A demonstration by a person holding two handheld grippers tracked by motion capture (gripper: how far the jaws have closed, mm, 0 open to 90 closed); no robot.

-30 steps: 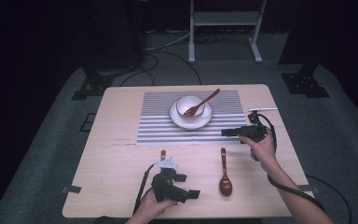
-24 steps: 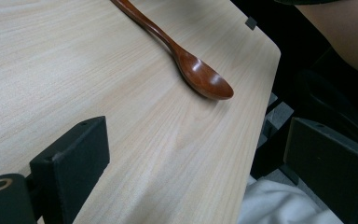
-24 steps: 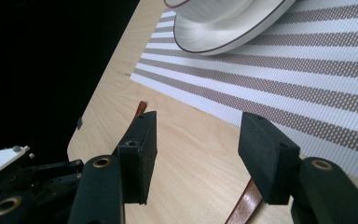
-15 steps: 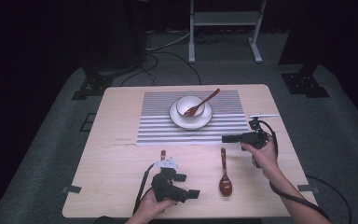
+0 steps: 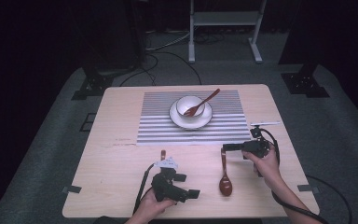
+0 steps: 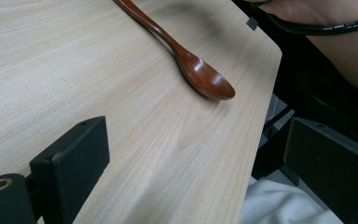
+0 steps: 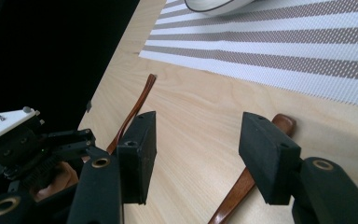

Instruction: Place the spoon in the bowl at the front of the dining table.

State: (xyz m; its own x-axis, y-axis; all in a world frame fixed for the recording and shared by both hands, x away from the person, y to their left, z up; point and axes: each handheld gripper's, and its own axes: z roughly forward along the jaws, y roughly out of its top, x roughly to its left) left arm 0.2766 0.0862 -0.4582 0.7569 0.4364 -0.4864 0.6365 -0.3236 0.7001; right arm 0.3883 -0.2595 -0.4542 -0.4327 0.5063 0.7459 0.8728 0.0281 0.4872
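Dark room, grey carpet, and a pale wood worktop [image 5: 121, 154] sitting mid-frame in the high view, with a metal stand [image 5: 223, 28] behind it at the top.

Right claw [image 5: 224, 148] is at the right-center of the high view, held in the person's right hand [image 5: 266, 161]. It's released, jaws spread apart with nothing between them, and it hovers right at the handle end of a wooden spoon [image 5: 225, 175] lying on the bare worktop. In the right gripper view that handle tip [image 7: 279, 122] pokes out just beside the right-side jaw, not pinched by anything.

Left claw [image 5: 193, 193] is at the bottom center, held in the left hand [image 5: 151, 207], also released and empty. The left gripper view looks past its wide-open jaws at the spoon's bowl [image 6: 207, 80] in the upper middle of that frame, near the worktop's edge. A second thin wooden handle [image 5: 162, 154] sticks out just above the left claw's grey plate.

Further out, a striped placemat [image 5: 191, 130] covers the upper-middle worktop. On it sits a white bowl on a plate [image 5: 190, 112], with another spoon [image 5: 201, 103] resting in the bowl, handle angled to the upper right.
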